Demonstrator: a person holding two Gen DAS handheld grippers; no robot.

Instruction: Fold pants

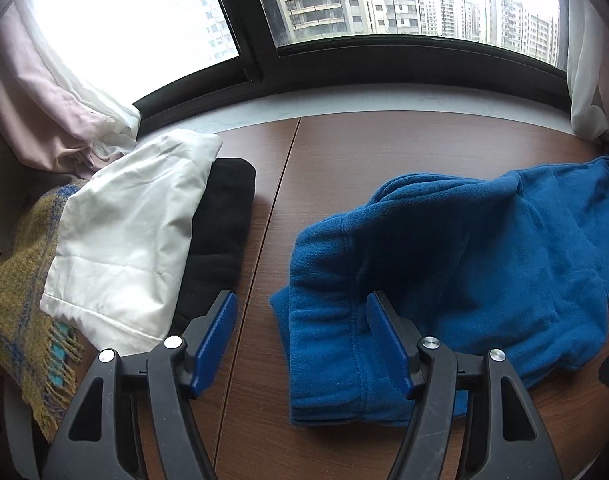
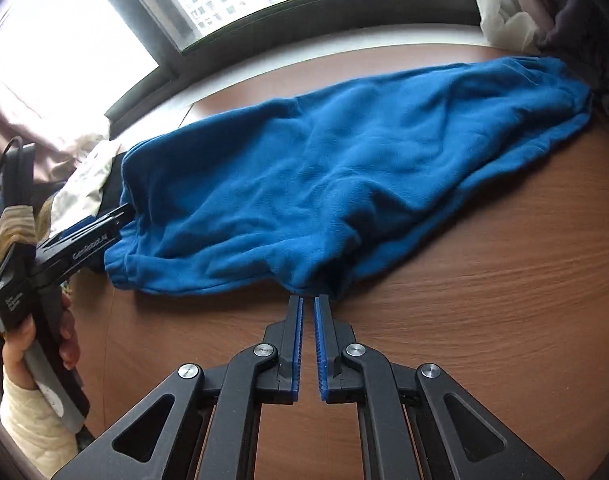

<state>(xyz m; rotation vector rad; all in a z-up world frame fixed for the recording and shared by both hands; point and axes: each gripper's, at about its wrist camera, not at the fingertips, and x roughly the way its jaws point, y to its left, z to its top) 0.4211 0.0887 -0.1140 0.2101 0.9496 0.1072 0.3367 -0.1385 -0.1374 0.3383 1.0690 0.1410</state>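
Note:
Blue fleece pants (image 1: 444, 260) lie across the brown wooden table (image 1: 344, 152), waistband end nearest me in the left wrist view. My left gripper (image 1: 302, 320) is open: one pad hangs over bare table and the other over the waistband, with the pants' corner between them and no pad pressing on it. In the right wrist view the pants (image 2: 344, 168) stretch lengthwise toward the far right. My right gripper (image 2: 308, 299) is shut at their near edge, where the fabric bunches into its tips. A finger of my left gripper (image 2: 104, 228) meets the waistband at the left.
At the table's left lie a white cloth (image 1: 136, 232), a folded black garment (image 1: 220, 220) and a mustard plaid scarf (image 1: 16, 292). Curtains (image 1: 44, 112) hang at both ends of the window. A person's hand (image 2: 68, 336) holds the left gripper's handle.

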